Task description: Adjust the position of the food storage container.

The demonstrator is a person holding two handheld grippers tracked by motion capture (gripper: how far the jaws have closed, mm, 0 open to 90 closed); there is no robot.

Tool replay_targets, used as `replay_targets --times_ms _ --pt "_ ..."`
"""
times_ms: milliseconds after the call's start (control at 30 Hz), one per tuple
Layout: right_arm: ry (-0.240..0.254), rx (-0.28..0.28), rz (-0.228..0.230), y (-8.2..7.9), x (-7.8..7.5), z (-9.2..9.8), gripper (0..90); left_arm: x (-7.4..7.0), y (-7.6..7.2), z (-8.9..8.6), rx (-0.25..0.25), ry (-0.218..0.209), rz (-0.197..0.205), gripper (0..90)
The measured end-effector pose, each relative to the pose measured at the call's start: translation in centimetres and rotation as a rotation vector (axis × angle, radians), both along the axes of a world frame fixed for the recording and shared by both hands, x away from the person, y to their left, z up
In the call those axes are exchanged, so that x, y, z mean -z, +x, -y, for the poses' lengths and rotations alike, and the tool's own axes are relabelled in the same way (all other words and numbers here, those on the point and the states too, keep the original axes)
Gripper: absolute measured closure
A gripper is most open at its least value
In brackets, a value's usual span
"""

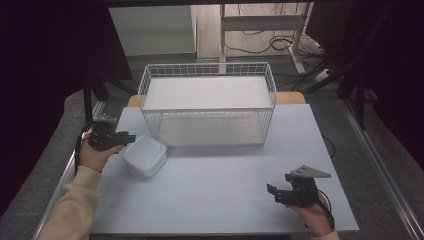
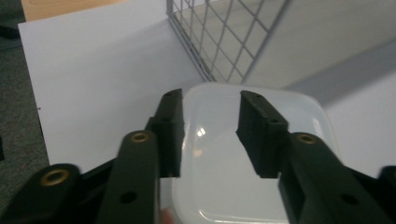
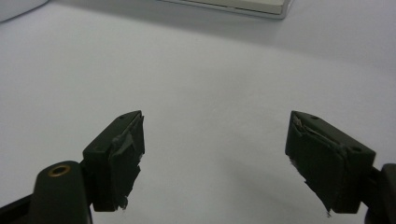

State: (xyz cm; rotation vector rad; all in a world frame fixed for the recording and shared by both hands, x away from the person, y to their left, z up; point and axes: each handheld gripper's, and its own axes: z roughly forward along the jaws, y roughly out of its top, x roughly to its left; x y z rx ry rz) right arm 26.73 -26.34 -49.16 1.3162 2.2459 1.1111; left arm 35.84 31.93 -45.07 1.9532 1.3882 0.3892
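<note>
White lidded container [image 1: 144, 154], flat, beside wire basket [image 1: 207, 102]

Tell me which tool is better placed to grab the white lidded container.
Left. The left tool is open right at the white container, jaws over its lid; the right tool is open over bare table.

I count one white lidded container [image 1: 144, 155], one wire basket [image 1: 207, 102], my two grippers: left [image 1: 127, 137], right [image 1: 278, 193].
</note>
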Motion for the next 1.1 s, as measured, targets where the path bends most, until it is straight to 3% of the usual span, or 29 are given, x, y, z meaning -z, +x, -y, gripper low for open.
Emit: replay_targets --times_ms 167,233,300,633,767,1100 --pt "-0.004 0.000 0.000 0.0 0.0 0.0 19.7 0.6 0.8 -0.5 -0.024 0.006 -0.017 73.8" --pt "-0.006 0.001 -0.001 0.0 0.1 0.0 19.7 1.1 1.2 -0.8 -0.046 0.036 -0.005 84.0" --pt "-0.007 0.002 -0.002 0.0 0.1 0.0 19.8 1.5 1.5 -1.1 -0.057 0.037 -0.011 89.3" --pt "-0.038 -0.011 0.000 0.0 0.3 -0.2 19.8 3.6 3.0 -1.8 -0.059 0.089 -0.082 90.0" --pt "-0.041 -0.013 0.002 0.0 0.2 -0.2 19.8 4.1 3.3 -1.8 -0.023 0.092 -0.107 90.0" --pt "-0.050 -0.019 0.007 -0.1 0.2 -0.3 19.8 4.4 3.3 -1.0 0.028 0.098 -0.122 90.0"
